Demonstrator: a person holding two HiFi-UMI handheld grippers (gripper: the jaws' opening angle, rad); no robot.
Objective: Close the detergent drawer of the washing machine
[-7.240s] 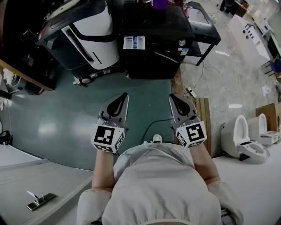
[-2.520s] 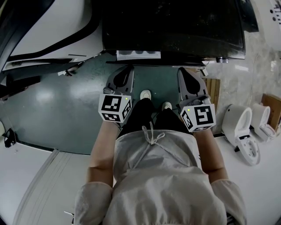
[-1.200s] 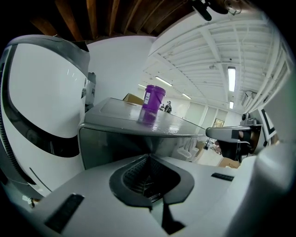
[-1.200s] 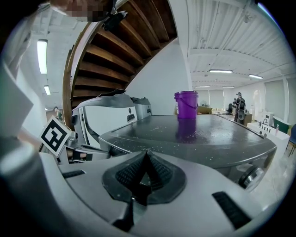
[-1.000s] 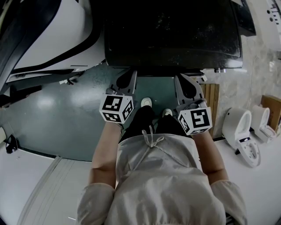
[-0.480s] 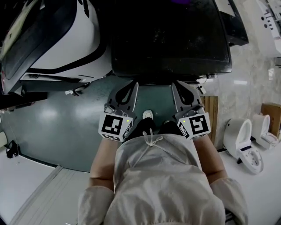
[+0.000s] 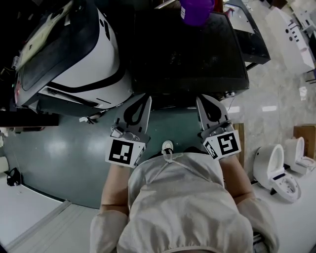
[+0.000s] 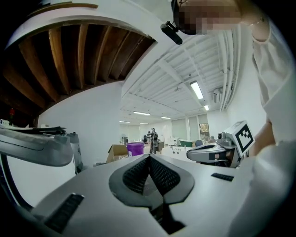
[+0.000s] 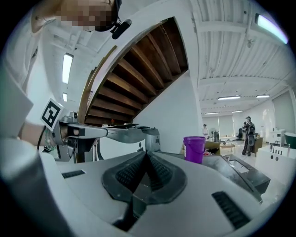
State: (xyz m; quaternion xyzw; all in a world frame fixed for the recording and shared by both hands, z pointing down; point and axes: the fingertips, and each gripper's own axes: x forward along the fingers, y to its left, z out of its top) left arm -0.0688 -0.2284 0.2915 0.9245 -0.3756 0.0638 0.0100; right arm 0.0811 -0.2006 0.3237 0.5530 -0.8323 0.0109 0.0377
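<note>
both claws shut before the washer

big black-topped washing machine (image 7: 190, 54) ahead, its detergent drawer hidden from above; white black-striped appliance (image 7: 84, 59) left of it; left gripper (image 7: 144, 103) and right gripper (image 7: 203, 101), jaws pressed together on nothing, near its front edge; purple plastic bucket (image 7: 196, 11) on top

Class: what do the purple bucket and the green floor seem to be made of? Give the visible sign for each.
Purple bucket: probably plastic with a smooth finish. The sign is its even, opaque colour and moulded rim.
Green floor: likely a painted or resin-coated hard surface, glossy. The sign is the soft bright reflections on it.
</note>
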